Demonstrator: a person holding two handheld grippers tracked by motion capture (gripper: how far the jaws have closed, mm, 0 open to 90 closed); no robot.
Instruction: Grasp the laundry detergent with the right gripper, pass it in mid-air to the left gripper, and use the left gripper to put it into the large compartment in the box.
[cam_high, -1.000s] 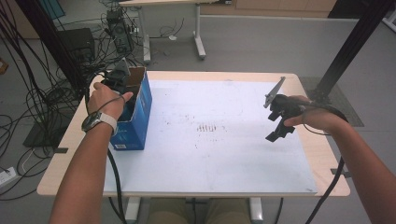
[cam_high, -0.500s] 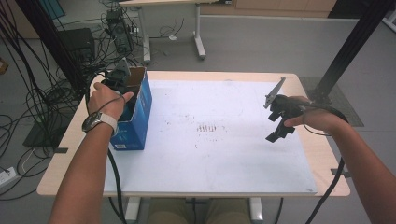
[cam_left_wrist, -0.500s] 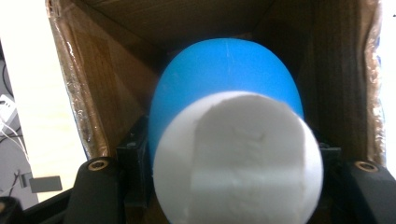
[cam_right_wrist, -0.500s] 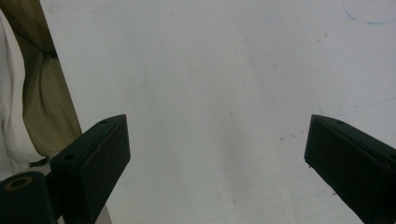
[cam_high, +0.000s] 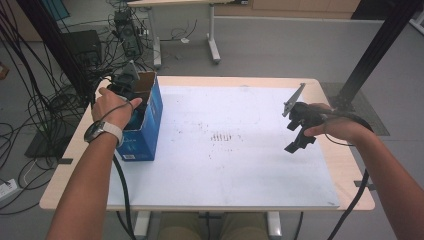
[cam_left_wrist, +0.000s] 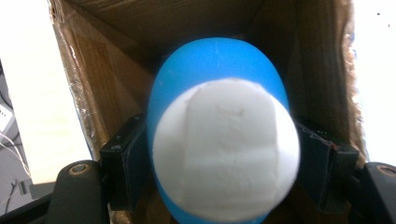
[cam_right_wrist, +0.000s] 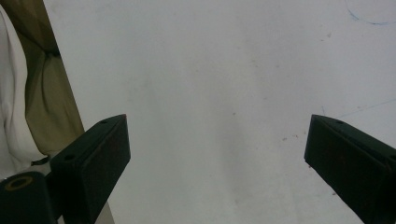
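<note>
An open blue cardboard box stands on the table's left side. My left gripper reaches down into it, largely hidden behind the hand. In the left gripper view its jaws are shut on a blue egg-shaped object with a white end, held inside the box's brown walls. My right gripper hangs over the right part of the white sheet. Its jaws stand wide open in the right gripper view, my right gripper holding nothing above the bare sheet.
The white sheet covers most of the wooden table, with faint dark marks near its middle. Cables and equipment lie on the floor at the left. A black post rises at the back right.
</note>
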